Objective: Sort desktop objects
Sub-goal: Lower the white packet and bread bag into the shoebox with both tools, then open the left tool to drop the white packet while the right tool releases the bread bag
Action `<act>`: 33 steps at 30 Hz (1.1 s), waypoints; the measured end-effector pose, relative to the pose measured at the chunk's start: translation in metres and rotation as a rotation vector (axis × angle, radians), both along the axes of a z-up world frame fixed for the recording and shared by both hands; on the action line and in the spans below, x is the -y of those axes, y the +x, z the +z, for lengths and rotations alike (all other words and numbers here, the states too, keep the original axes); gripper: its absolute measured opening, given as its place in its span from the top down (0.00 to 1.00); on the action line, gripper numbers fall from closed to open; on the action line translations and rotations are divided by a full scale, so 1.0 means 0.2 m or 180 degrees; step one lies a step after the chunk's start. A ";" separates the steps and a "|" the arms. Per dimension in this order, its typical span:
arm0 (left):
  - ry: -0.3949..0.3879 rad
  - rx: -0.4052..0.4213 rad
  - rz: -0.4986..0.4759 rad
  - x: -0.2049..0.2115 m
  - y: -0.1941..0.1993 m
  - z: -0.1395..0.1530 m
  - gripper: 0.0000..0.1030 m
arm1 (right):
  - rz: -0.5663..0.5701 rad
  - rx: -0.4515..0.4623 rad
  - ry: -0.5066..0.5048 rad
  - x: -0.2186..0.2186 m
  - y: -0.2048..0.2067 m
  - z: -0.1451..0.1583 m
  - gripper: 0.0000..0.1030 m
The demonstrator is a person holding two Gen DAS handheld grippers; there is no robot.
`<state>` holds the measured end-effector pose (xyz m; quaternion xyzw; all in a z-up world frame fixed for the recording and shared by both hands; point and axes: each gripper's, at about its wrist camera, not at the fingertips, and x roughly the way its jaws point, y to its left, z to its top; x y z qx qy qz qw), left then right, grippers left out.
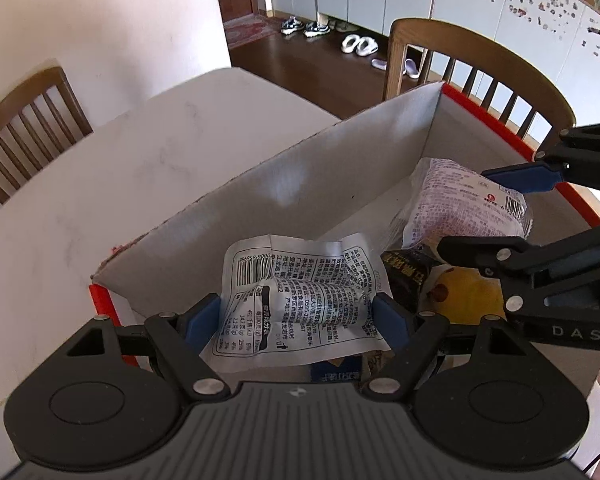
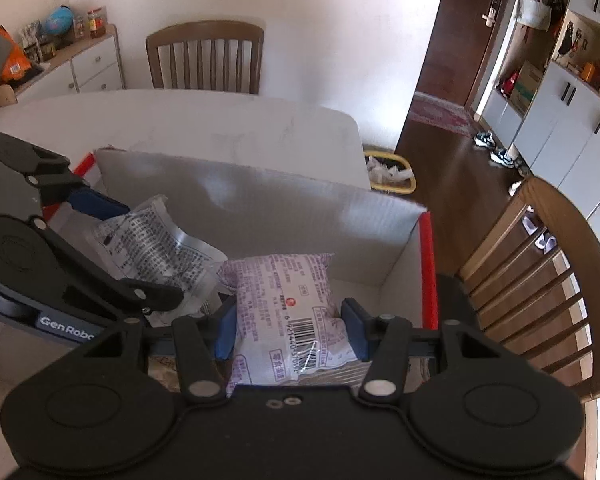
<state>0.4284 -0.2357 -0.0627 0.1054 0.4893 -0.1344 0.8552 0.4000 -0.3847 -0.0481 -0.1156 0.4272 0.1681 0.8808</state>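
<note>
The left hand-held gripper [image 1: 302,314] holds a crumpled white snack packet [image 1: 296,300] printed with black text and a barcode; its blue pads press on the packet's two sides, and the packet hangs over the near left part of an open cardboard box [image 1: 300,168]. The box has white inner walls and red edges and stands on a pale marble-patterned bench [image 1: 120,168]. The right hand-held gripper [image 2: 290,330] is clamped on a pale purple sealed packet [image 2: 288,304] with a barcode facing up, gripped at its sides between the blue pads, over the right part of the same box. In the left wrist view the purple packet [image 1: 460,204] sits to the right of the white one, and the right gripper's black fingers reach in from the right edge. Inside the box, between and below the two packets, lie a dark packet with gold lettering [image 1: 406,276] and a yellow item [image 1: 466,292], both partly hidden; what they are I cannot tell. A wooden chair [image 1: 476,68] stands beyond the far right of the bench and another wooden chair [image 2: 206,56] at its far side. A yellow basket [image 2: 392,172] sits on the dark wooden floor past the bench's corner.
</note>
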 end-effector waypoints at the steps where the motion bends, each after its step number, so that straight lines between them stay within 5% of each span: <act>1: -0.0029 -0.0026 0.0031 -0.01 0.00 0.00 0.20 | -0.0019 -0.0020 0.0003 0.00 0.01 -0.01 0.48; 13: 0.0366 -0.0044 -0.0205 0.06 0.02 -0.07 0.20 | -0.0167 -0.0280 0.0019 0.02 0.12 -0.11 0.48; 33: 0.0496 -0.0365 -0.0378 0.11 0.01 -0.15 0.18 | -0.0057 -0.0295 -0.0062 -0.06 0.13 -0.14 0.45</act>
